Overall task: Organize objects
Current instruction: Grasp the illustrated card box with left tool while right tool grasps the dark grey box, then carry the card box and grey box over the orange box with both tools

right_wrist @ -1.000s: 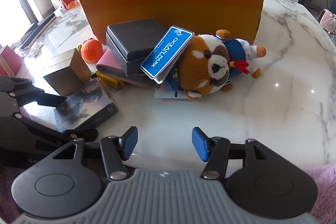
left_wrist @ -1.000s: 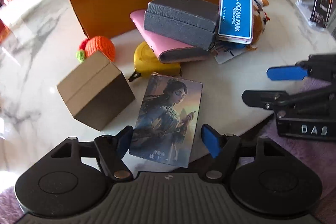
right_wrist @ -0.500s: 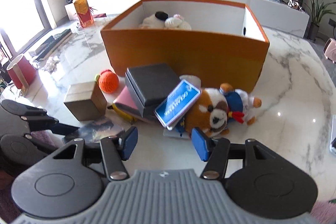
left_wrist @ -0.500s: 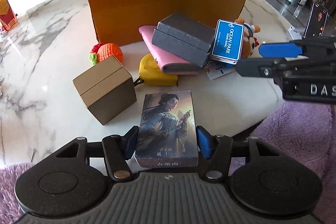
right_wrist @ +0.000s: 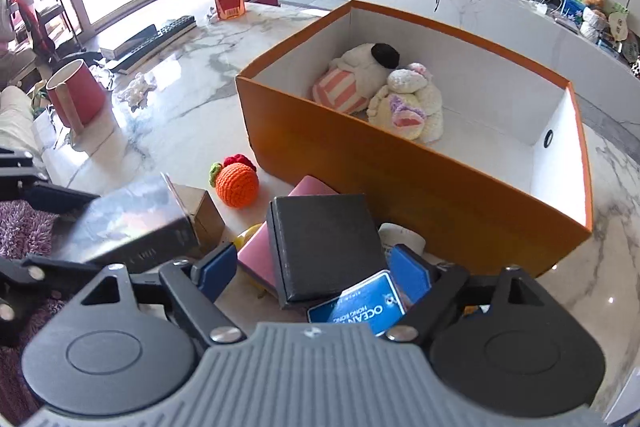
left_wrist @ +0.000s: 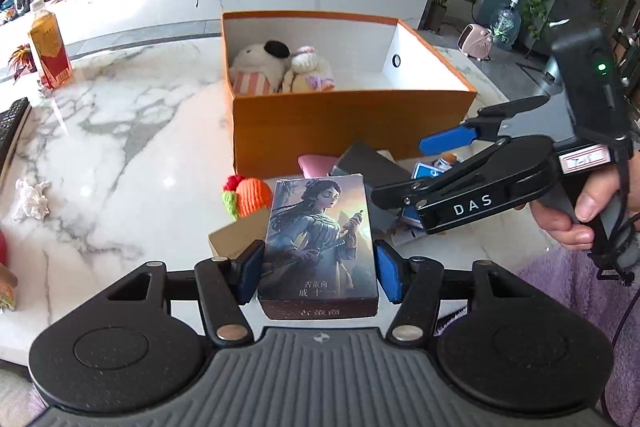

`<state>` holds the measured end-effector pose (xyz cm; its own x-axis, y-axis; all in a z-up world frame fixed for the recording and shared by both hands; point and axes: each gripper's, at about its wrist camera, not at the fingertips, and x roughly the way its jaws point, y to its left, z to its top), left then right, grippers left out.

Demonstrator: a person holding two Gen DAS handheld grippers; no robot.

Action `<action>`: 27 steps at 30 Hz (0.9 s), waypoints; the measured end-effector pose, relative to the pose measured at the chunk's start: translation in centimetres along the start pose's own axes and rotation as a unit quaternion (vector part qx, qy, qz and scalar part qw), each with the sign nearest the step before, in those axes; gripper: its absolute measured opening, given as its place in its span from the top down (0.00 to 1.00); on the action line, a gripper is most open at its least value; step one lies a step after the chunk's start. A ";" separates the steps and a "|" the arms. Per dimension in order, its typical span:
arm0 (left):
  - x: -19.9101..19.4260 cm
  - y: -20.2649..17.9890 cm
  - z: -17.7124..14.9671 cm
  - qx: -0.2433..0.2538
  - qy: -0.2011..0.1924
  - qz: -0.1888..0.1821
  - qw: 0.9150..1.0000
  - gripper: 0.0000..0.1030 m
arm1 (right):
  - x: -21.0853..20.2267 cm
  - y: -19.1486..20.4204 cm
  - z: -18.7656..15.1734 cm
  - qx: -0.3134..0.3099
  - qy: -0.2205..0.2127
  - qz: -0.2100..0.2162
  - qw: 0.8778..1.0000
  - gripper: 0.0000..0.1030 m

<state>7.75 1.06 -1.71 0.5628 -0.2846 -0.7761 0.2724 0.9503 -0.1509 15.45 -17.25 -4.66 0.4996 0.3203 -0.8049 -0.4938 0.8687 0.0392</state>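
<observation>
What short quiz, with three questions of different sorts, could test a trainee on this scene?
1. True or false: the left gripper holds the illustrated card box.
2. How many plush toys lie inside the orange box?
3. The right gripper is: A) open above the black box; B) shut on the crochet orange.

Key: 1 true; 2 two; 3 A.

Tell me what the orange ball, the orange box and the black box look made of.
Orange ball: crocheted yarn, matte; the stitch rows show. Orange box: likely cardboard, smooth orange outside, white inside; thin straight walls with sharp folded corners. Black box: probably rigid board with a finely textured matte wrap, though leatherette is possible.
</observation>
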 end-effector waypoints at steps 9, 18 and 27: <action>0.2 1.8 5.2 0.001 -0.029 -0.010 1.000 0.35 | 4.4 -3.5 2.9 0.058 0.086 0.071 0.992 0.16; 3.0 2.2 10.0 0.030 -0.021 -0.020 0.999 0.35 | 5.7 -4.6 3.2 0.092 0.091 0.090 0.987 0.28; 5.8 1.6 13.9 0.155 0.024 -0.035 0.987 0.35 | 1.6 -6.6 4.7 0.139 0.045 0.143 0.979 0.90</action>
<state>22.32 -0.81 2.04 0.4981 -0.3338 -0.8003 0.5391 0.8421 -0.0158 22.86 -20.71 -3.44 0.2975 0.5421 -0.7859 -0.3853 0.8213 0.4207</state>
